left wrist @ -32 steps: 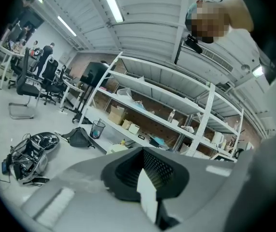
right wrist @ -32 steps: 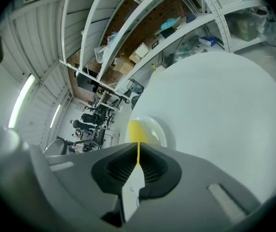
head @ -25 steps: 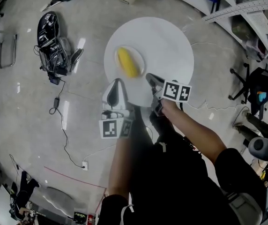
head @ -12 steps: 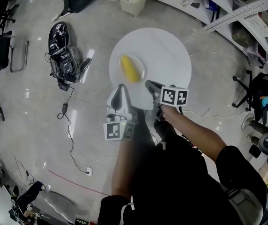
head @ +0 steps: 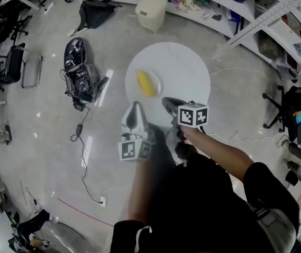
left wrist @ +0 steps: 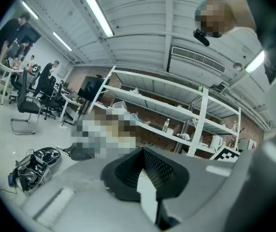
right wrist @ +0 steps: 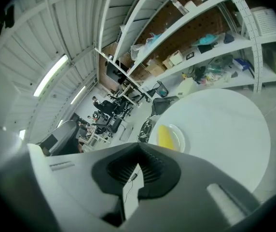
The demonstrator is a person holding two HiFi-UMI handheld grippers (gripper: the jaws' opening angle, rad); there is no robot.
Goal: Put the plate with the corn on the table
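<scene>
A small white plate (head: 157, 81) with a yellow corn cob (head: 145, 83) on it rests on the left part of the round white table (head: 182, 73). The right gripper view shows the same plate (right wrist: 178, 138) and corn (right wrist: 165, 137) on the table (right wrist: 225, 124), well ahead of the jaws. My right gripper (head: 166, 102) hovers at the table's near edge, shut and empty. My left gripper (head: 134, 107) is held just off the near-left edge of the table, tilted up toward shelves and ceiling, its jaws together with nothing between them (left wrist: 145, 178).
A beige bin (head: 151, 12) stands beyond the table. A black bag with tangled cables (head: 79, 70) lies on the floor to the left, with a cord (head: 82, 141) trailing toward me. Shelving (head: 277, 15) runs along the back right, and office chairs (head: 292, 104) stand at the right.
The table with the plate and corn now looks smaller and farther off. Both grippers have drawn back from the plate toward the table's near edge, still shut.
</scene>
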